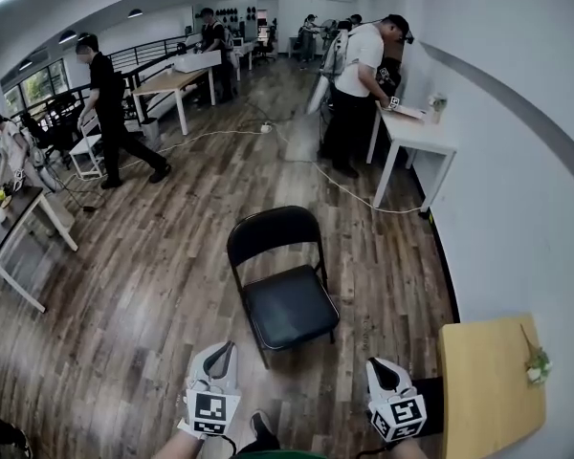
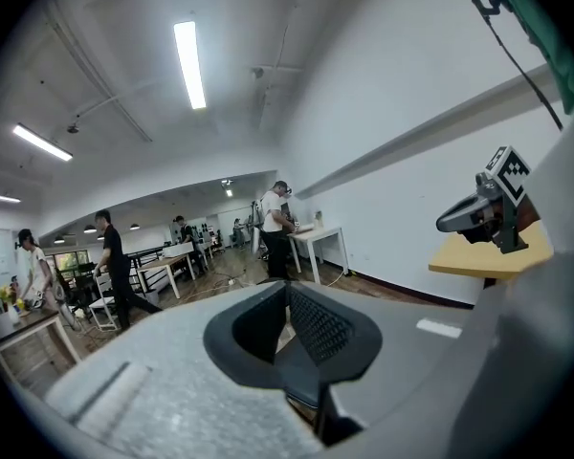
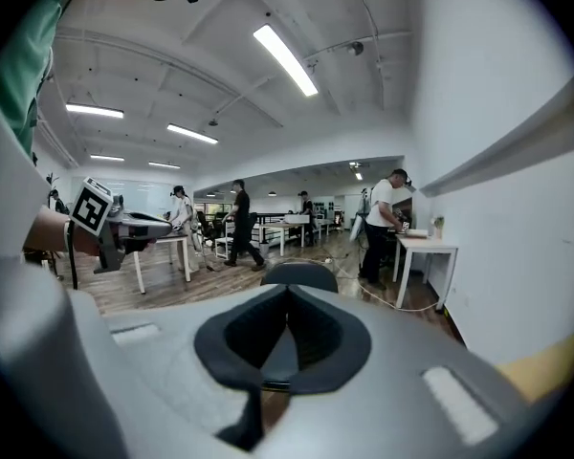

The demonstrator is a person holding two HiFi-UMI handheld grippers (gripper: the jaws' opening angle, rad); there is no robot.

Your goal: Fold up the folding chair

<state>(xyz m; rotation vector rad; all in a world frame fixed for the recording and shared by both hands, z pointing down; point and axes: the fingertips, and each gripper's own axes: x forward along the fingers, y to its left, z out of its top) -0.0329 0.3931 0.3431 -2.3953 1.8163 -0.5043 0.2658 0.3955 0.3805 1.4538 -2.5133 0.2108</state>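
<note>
Right gripper view: folding chair (image 3: 298,273) mostly hidden (backrest top shows).

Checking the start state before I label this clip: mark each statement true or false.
1. The folding chair stands unfolded on the floor. True.
2. The left hand-held gripper is clamped on the chair's backrest. False: it is shut on nothing, short of the chair.
3. The right hand-held gripper has its jaws together and holds nothing. True.
4. A box lies on the chair. False: nothing lies on it.
5. A small plant sits on the wooden table at the right. True.
</note>
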